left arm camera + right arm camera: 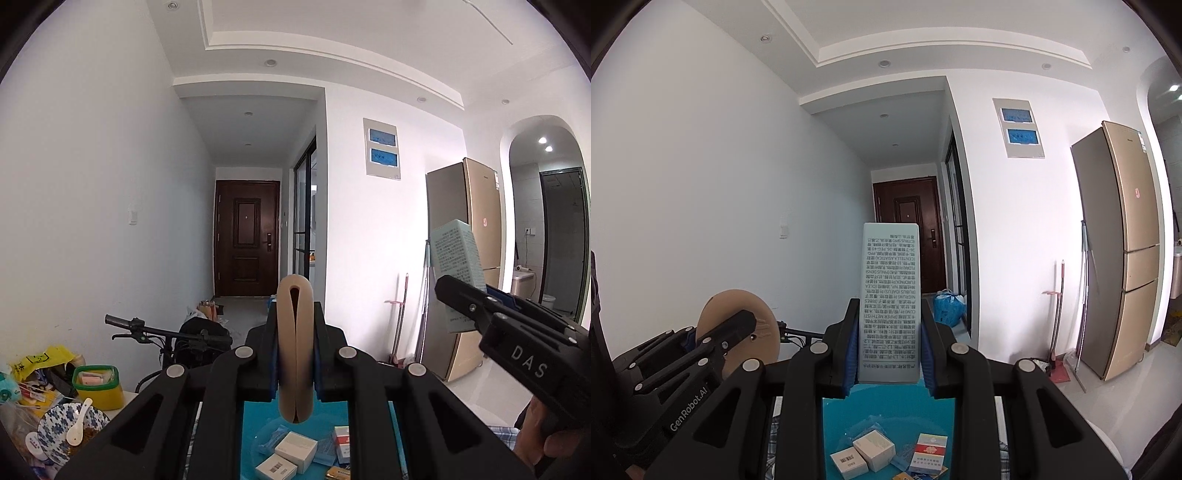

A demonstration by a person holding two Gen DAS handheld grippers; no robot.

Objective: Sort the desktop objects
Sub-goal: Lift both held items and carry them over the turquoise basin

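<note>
My left gripper [295,354] is shut on a beige round disc-shaped case [295,350], held edge-on and raised above the teal bin [255,417]. The case also shows in the right wrist view [738,325]. My right gripper [888,343] is shut on a tall pale-green box with printed text [888,299], held upright above the same bin [886,410]. That box also shows in the left wrist view [456,258], to the right of my left gripper. The bin holds small white boxes [873,448] and a red-and-white box [929,454].
At the left stand a blue patterned bowl with a white spoon [74,430], a green-lidded yellow container [98,386] and a yellow bag [37,360]. A bicycle [166,336] is behind the table. A fridge [1123,251] stands at the right.
</note>
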